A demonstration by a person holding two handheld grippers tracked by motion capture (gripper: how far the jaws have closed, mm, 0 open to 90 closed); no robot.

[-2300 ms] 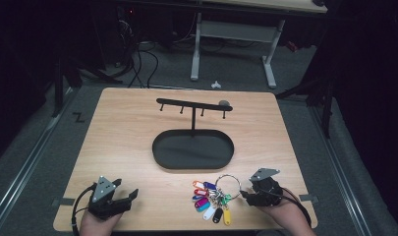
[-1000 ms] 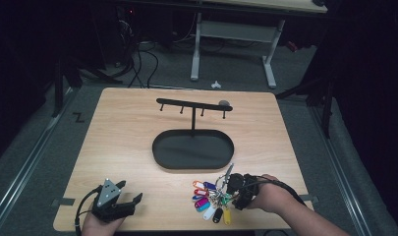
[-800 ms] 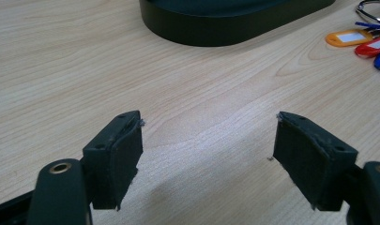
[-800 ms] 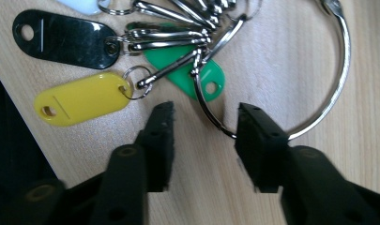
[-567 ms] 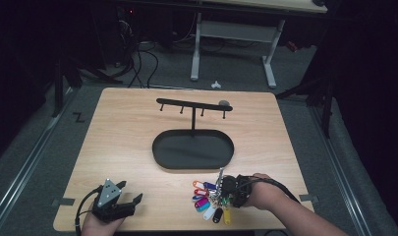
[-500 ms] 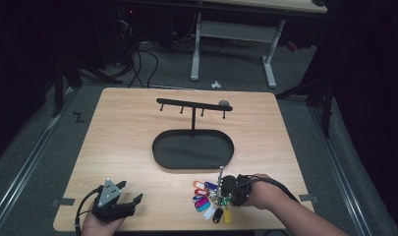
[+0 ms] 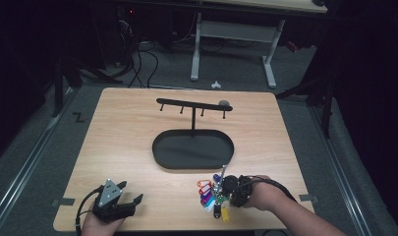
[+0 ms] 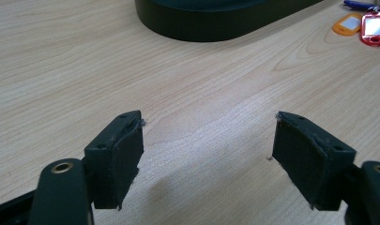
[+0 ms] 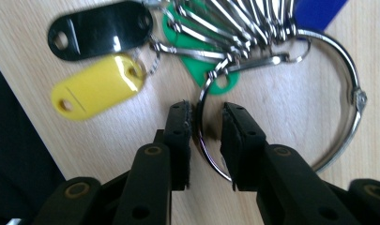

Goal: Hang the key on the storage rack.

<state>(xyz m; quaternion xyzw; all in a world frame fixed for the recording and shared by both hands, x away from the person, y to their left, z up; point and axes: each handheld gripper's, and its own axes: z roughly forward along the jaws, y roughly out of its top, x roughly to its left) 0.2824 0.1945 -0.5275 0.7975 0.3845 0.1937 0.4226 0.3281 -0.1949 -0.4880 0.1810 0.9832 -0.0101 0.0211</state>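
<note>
A bunch of coloured key tags (image 7: 210,195) on a large metal ring (image 9: 352,93) lies near the table's front edge. My right gripper (image 7: 231,189) points down onto it. In the right gripper view its jaws (image 9: 206,112) straddle the ring's wire; they have just been closing, and a narrow gap still shows beside the wire. Yellow (image 9: 101,86), black (image 9: 101,28) and green (image 9: 211,70) tags lie just ahead. My left gripper (image 7: 131,191) rests at the front left, jaws wide open (image 8: 209,124) with nothing between them.
A black key stand with an oval tray base (image 7: 192,147) and a hooked crossbar (image 7: 194,104) stands mid-table. Its base (image 8: 216,18) lies ahead of the left gripper, with orange (image 8: 349,23) and red (image 8: 374,26) tags off to the right.
My right hand moved left from beside the keys onto the bunch and tipped downward over the ring. The left gripper stayed put.
</note>
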